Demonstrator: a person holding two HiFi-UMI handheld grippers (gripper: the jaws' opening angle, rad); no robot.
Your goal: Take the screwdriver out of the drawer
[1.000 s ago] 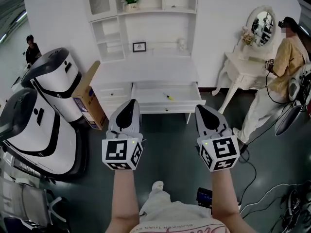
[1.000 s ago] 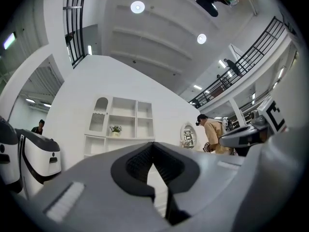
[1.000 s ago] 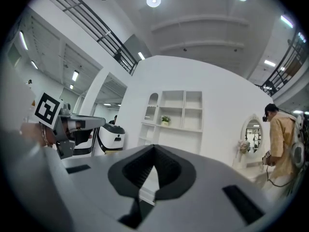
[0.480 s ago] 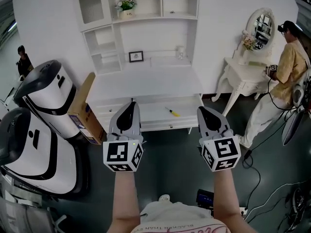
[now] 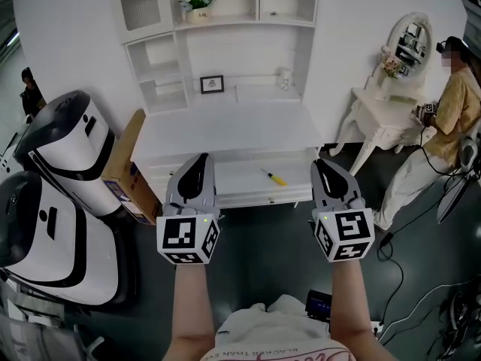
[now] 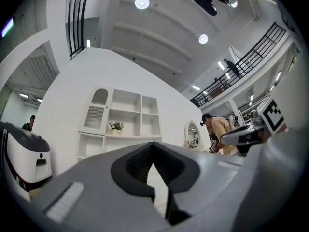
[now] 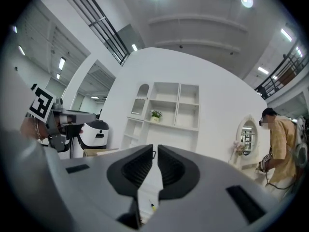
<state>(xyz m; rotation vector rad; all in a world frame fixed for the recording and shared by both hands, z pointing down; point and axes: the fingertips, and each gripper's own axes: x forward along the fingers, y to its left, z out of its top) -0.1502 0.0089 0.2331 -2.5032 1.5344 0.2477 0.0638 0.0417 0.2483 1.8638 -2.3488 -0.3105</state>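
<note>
The screwdriver [image 5: 274,177], small with a yellow handle, lies in the open drawer [image 5: 248,195] of a white desk [image 5: 225,130]. In the head view both grippers are held out level in front of the drawer, side by side. My left gripper [image 5: 199,157] is shut and empty, its tip over the drawer's left part. My right gripper [image 5: 322,163] is also shut and empty, just right of the screwdriver. In the right gripper view the screwdriver [image 7: 153,206] shows through the slit under the shut right gripper [image 7: 155,148]. The left gripper [image 6: 153,146] looks at the shelves.
A white hutch with a picture frame [image 5: 212,84] and a plant [image 5: 197,1] tops the desk. Two big white-and-black machines [image 5: 60,149] and a cardboard box [image 5: 124,168] stand left. A dressing table [image 5: 383,104], a person [image 5: 451,111] and floor cables [image 5: 421,299] are right.
Both grippers have moved forward toward the desk, and their tips now overlap the drawer's front instead of hanging short of it. Both stay shut.
</note>
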